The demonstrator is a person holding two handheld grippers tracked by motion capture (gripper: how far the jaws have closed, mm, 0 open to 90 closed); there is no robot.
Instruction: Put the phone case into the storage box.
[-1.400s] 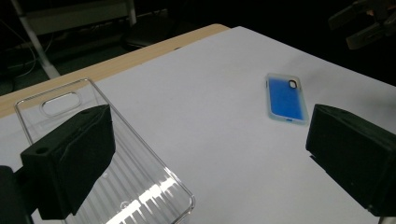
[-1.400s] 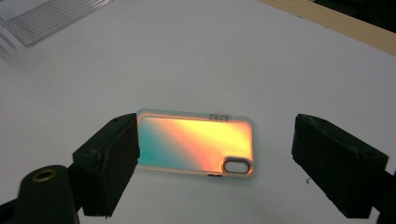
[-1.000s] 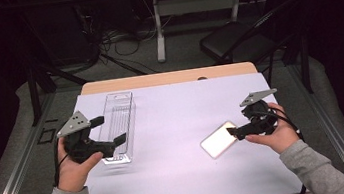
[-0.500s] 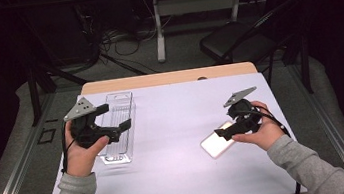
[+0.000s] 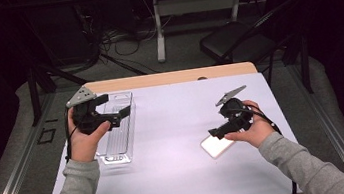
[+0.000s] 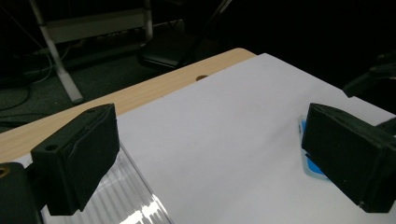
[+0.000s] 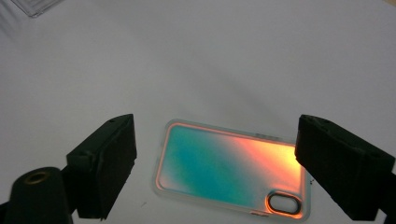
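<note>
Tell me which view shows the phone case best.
The right gripper view: the teal-to-orange translucent phone case lies whole, camera cutout visible. The high view shows it as a pale rectangle; the left gripper view shows a blue edge.

The left gripper (image 6: 210, 172) hangs over the white table cover (image 6: 224, 135), jaws spread wide with bare cover between them. Under the left jaw sits the ribbed clear tray (image 6: 116, 200), catching the light. Behind the right jaw, a blue-edged phone case (image 6: 310, 163) peeks out. Farther off runs the wooden table edge (image 6: 154, 88), then dark floor and a chair (image 6: 173, 46).
</note>
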